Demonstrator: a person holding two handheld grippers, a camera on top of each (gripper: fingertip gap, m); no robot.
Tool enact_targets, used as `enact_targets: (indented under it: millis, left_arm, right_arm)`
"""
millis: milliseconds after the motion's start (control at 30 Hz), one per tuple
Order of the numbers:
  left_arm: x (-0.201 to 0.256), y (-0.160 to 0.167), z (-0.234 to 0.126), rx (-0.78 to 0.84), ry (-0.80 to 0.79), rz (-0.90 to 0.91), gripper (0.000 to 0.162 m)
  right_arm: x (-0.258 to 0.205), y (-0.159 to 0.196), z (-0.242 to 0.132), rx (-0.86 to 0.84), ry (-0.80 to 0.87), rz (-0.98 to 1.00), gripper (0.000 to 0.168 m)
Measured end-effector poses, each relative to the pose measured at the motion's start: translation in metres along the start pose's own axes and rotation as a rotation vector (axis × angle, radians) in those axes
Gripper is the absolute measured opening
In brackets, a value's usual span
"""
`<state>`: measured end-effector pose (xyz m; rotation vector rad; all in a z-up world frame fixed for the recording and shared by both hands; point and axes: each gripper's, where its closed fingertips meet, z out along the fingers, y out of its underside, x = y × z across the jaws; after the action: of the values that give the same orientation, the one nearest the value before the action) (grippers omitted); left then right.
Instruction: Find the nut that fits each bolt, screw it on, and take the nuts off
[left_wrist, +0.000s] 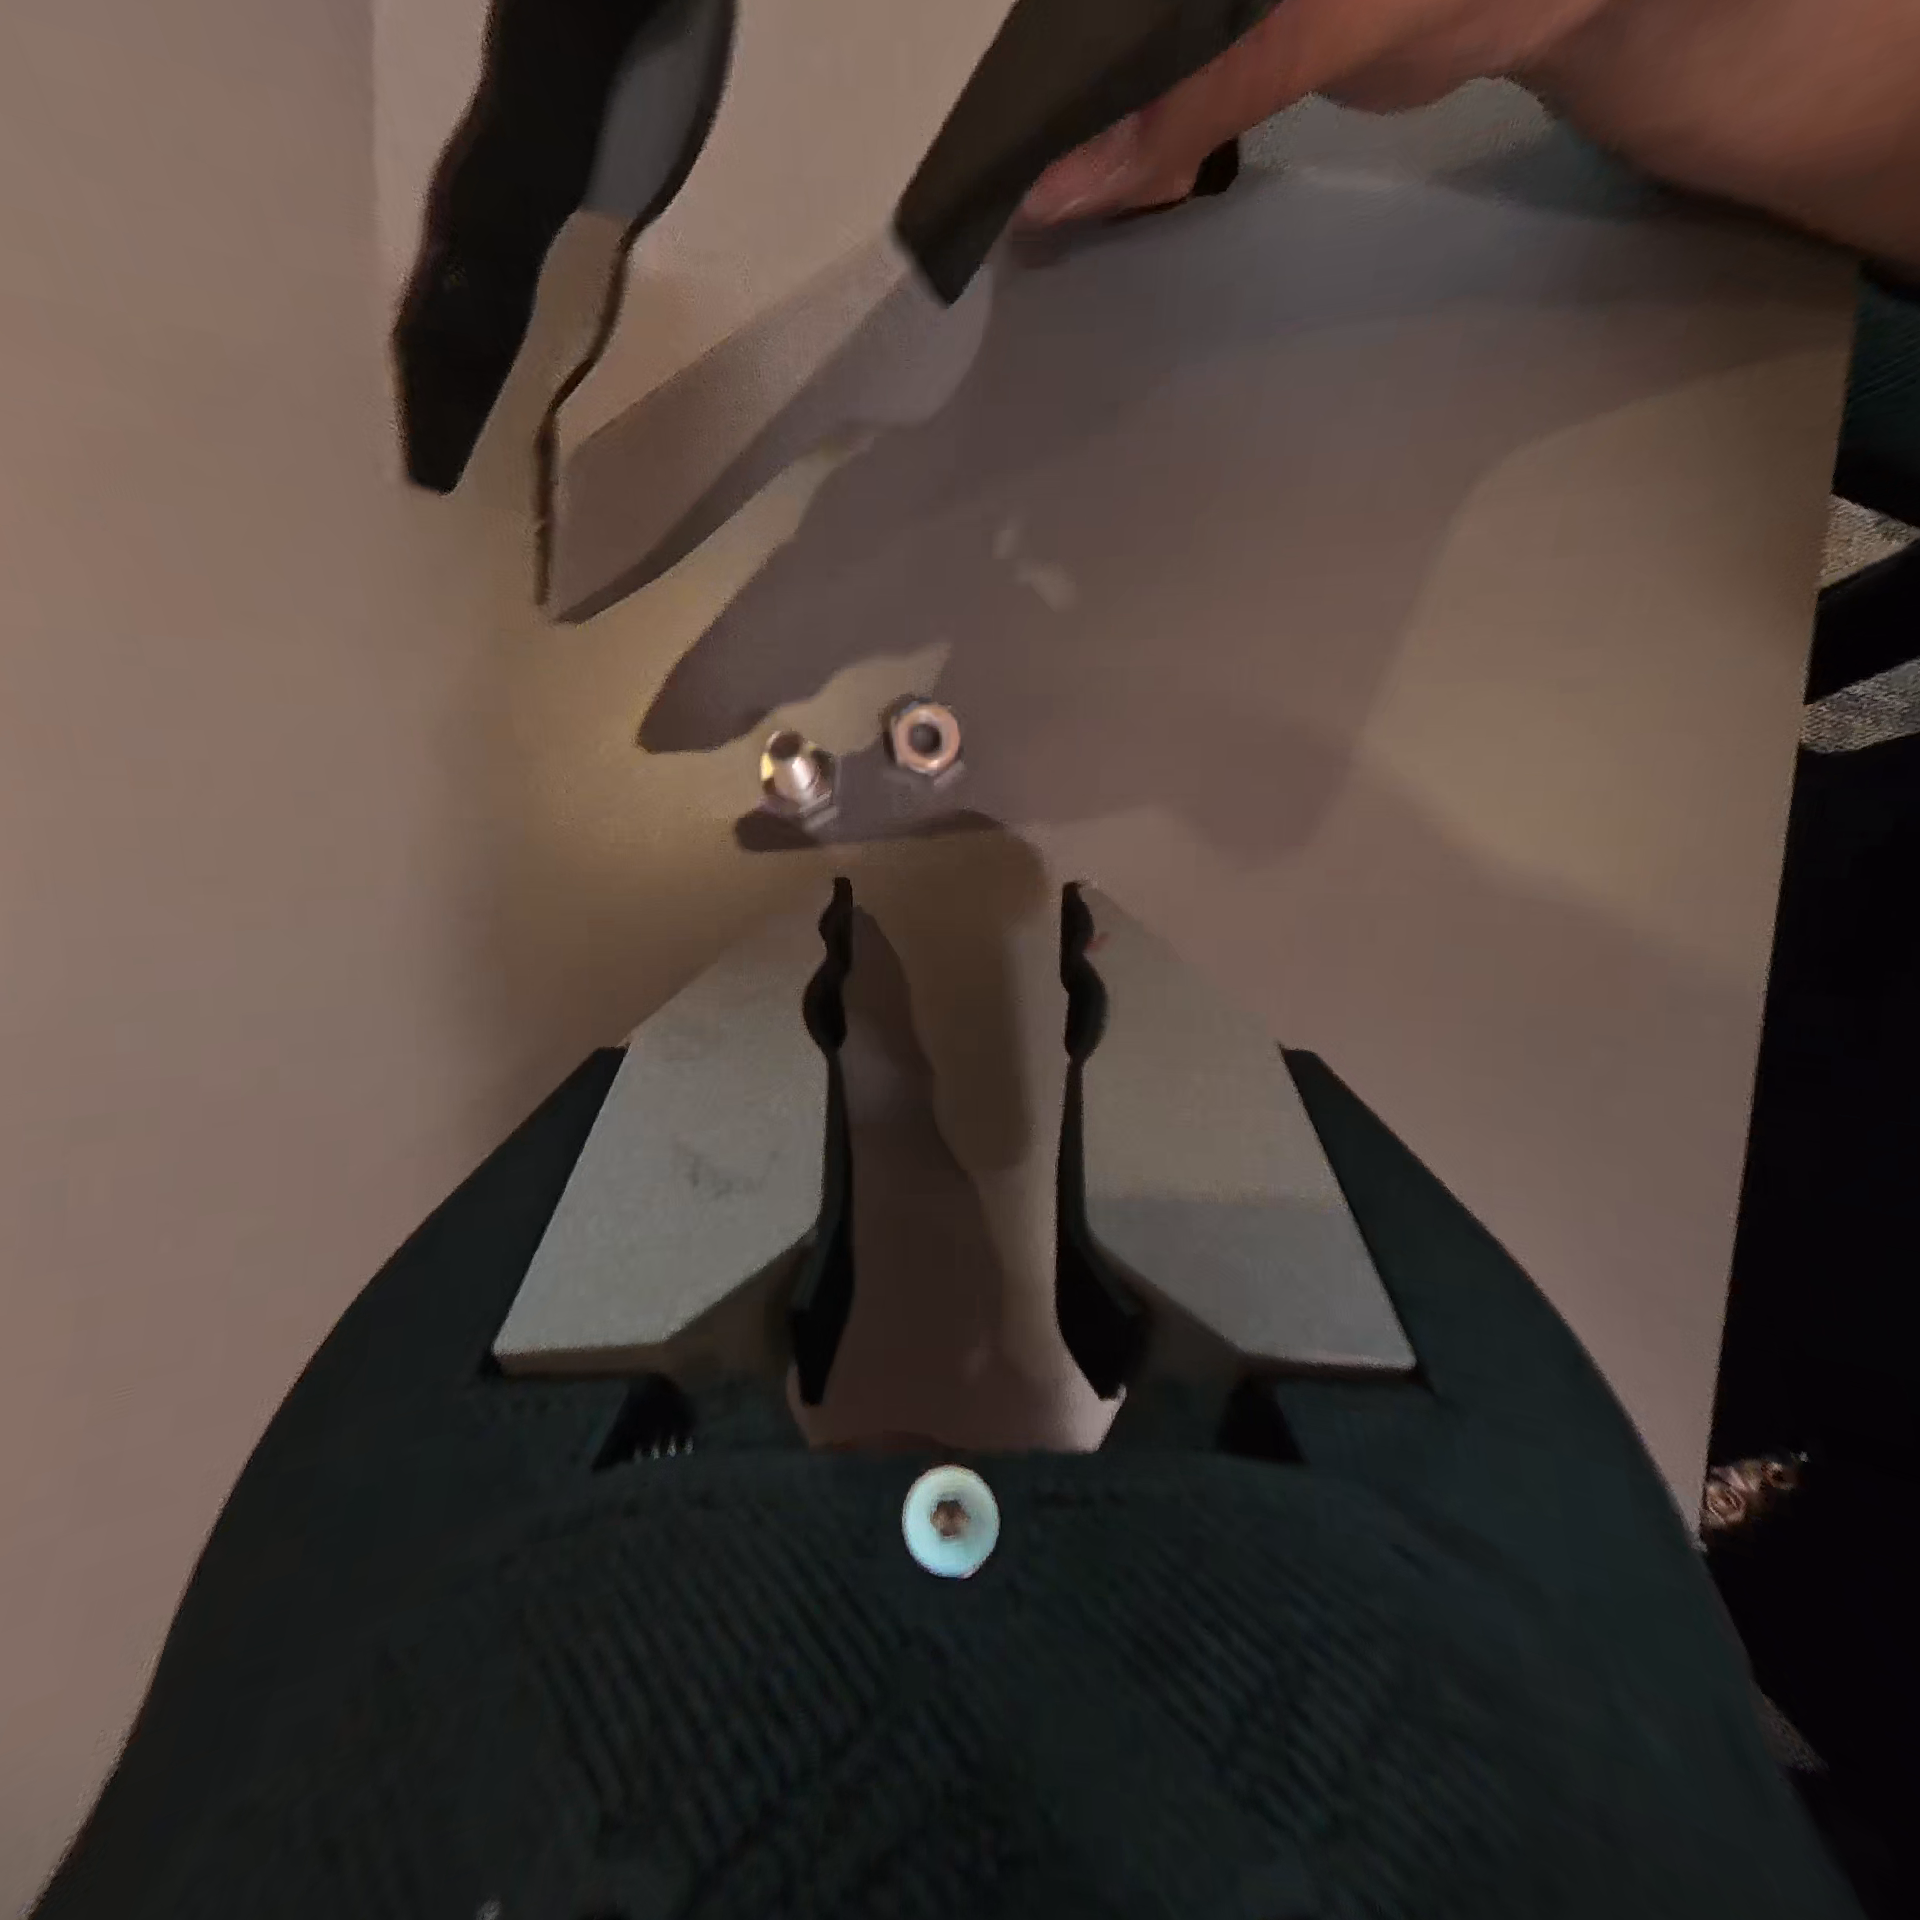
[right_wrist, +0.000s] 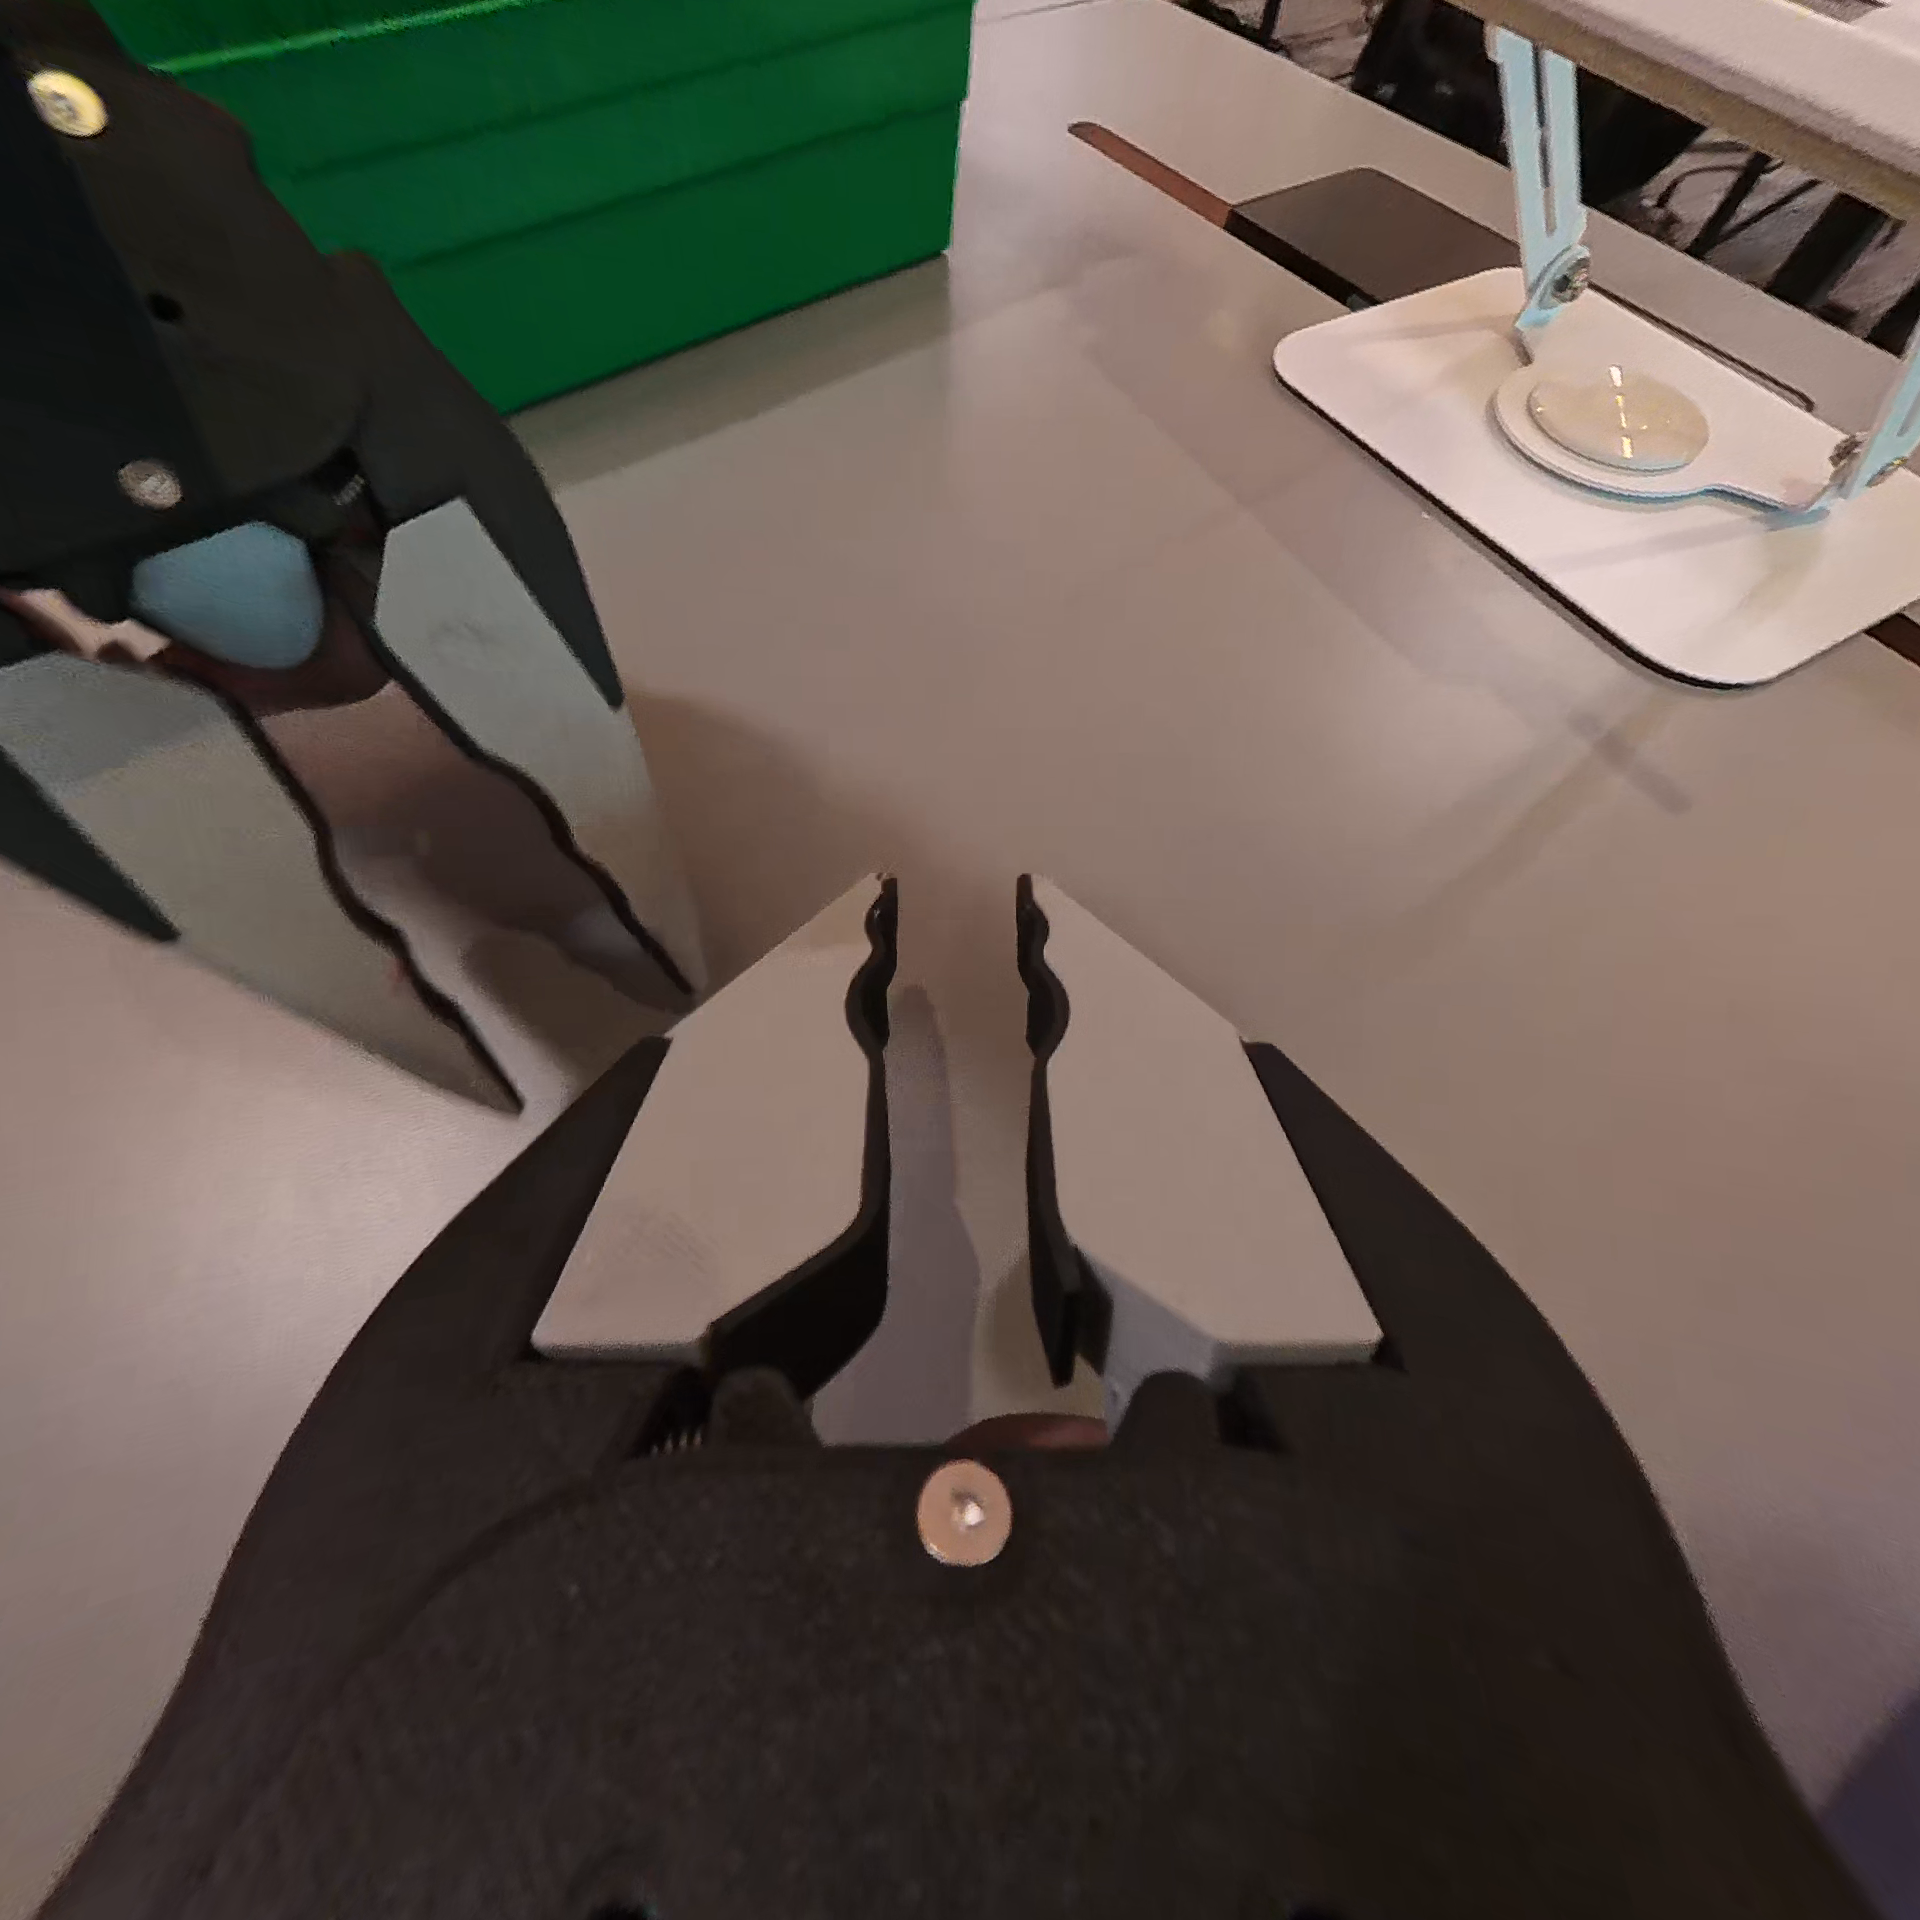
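In the left wrist view, the left tongs stood apart with nothing between the tips, pointing toward twelve o'clock over the pale desk. Just beyond the tips lay a short bolt with a nut on its shank, and beside it at about three o'clock a loose nut lay flat with its hole facing up; the two were near each other but whether they touched could not be told through the blur. A dark shadow fell across the loose nut. The right tongs hung at eleven o'clock, well above the hardware, tips apart and empty, with a hand on them at one o'clock. The desk's edge ran down the three o'clock side. In the right wrist view, the right tongs also stood apart, holding nothing, above bare desk. The left tongs came in from ten o'clock, tips apart and aimed down close to the desk surface. A green crate sat at eleven o'clock against the far side. At two o'clock a white stand base rested on the desk, with pale blue struts rising from it. Neither bolt nor nuts showed in this view.
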<state>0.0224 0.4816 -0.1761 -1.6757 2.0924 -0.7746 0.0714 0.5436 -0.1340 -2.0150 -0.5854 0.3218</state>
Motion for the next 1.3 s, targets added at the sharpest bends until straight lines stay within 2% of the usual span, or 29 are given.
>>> enact_targets:
  millis: [233,433,467,533,700,800,933,1300]
  left_arm:
    - [-0.045,0.021,-0.017,0.035,-0.105,-0.111,0.034]
    - [-0.048,0.024,-0.011,0.032,-0.113,-0.100,0.032]
    - [-0.048,0.024,-0.011,0.030,-0.118,-0.092,0.032]
    - [-0.047,0.023,-0.009,0.038,-0.118,-0.085,0.033]
    - [-0.045,0.014,-0.005,0.089,-0.098,-0.088,0.034]
    - [-0.046,0.002,-0.005,0.167,-0.096,-0.103,0.033]
    - [-0.038,-0.014,-0.008,0.250,-0.077,-0.086,0.033]
    - [-0.041,-0.027,-0.015,0.306,-0.204,-0.002,0.022]
  right_arm:
    - [-0.034,0.009,-0.004,-0.085,-0.179,-0.059,0.022]
    - [-0.035,0.031,0.004,-0.195,-0.163,-0.108,0.023]
    - [-0.034,0.034,0.006,-0.211,-0.159,-0.110,0.021]
    - [-0.037,0.038,0.010,-0.220,-0.173,-0.107,0.006]
    - [-0.036,0.024,0.009,-0.145,-0.188,-0.034,0.004]
    - [-0.041,0.006,0.004,-0.040,-0.258,0.070,0.005]
    - [-0.039,-0.006,0.003,0.034,-0.257,0.131,0.005]
    - [-0.044,-0.016,0.001,0.081,-0.294,0.205,0.005]
